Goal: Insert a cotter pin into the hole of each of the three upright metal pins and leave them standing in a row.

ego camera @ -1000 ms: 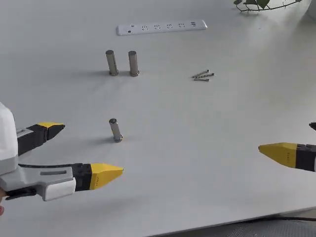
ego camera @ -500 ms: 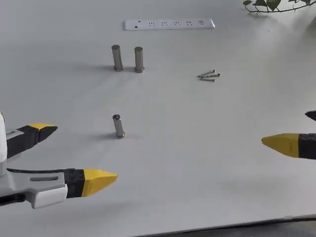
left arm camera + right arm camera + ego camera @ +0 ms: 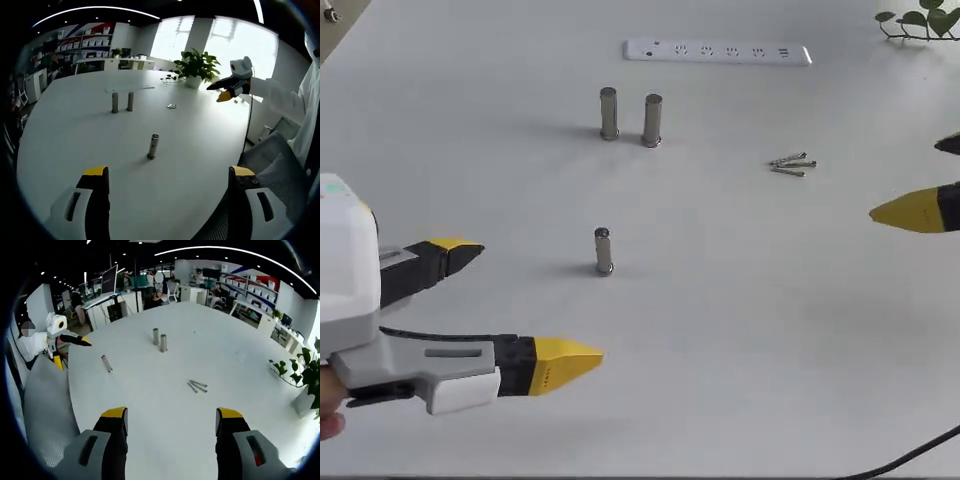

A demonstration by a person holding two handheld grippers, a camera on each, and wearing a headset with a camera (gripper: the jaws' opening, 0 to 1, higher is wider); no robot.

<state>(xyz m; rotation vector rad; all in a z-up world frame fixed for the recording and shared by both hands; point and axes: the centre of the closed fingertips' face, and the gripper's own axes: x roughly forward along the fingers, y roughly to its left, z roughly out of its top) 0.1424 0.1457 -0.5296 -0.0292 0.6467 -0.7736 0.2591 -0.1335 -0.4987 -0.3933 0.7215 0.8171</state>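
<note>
Ahead of left gripper (image 3: 540, 300), fingers spread: lone pin (image 3: 604, 250), apart | right gripper (image 3: 172, 415) spread

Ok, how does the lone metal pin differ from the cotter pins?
The lone metal pin stands upright; the cotter pins lie flat. The lone metal pin is thick; the cotter pins are thin. The lone metal pin stands alone; the cotter pins lie bunched together. Both are silvery and rest on the white table.
</note>
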